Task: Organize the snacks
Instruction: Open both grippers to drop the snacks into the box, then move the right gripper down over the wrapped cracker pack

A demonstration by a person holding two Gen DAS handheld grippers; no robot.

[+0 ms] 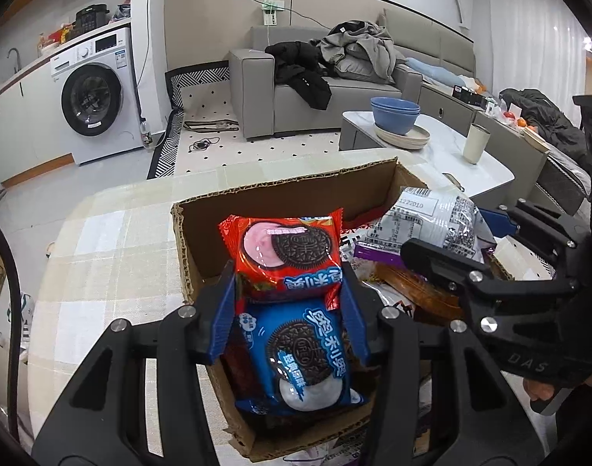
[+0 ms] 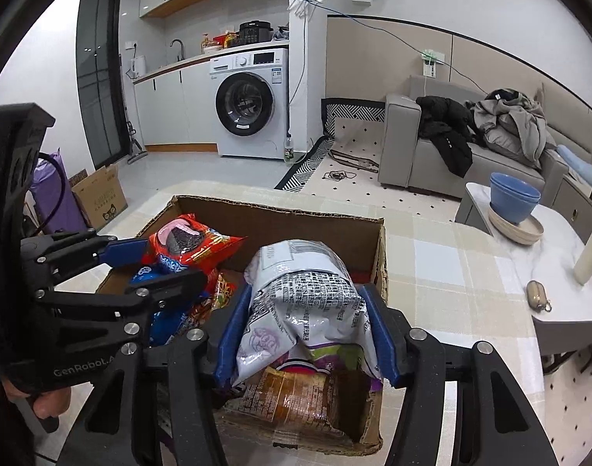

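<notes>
An open cardboard box (image 1: pixel 288 190) stands on a checked tablecloth and holds several snack packs. My left gripper (image 1: pixel 288 303) is shut on a red Oreo pack (image 1: pixel 284 252), held over the box's left side; a blue Oreo pack (image 1: pixel 299 357) lies just below it. My right gripper (image 2: pixel 303 330) is shut on a silver-white snack bag (image 2: pixel 303 295) over the box's right side (image 2: pixel 381 256). That bag also shows in the left wrist view (image 1: pixel 424 225). A brown pack (image 2: pixel 292 392) lies under it. The red pack shows in the right wrist view (image 2: pixel 191 244).
A white coffee table (image 1: pixel 451 151) beyond the box carries blue bowls (image 1: pixel 394 114) on plates and a cream cup (image 1: pixel 476 143). A grey sofa (image 1: pixel 334 89) with clothes and a washing machine (image 1: pixel 98 97) stand further back. Another carton (image 2: pixel 101 194) sits on the floor.
</notes>
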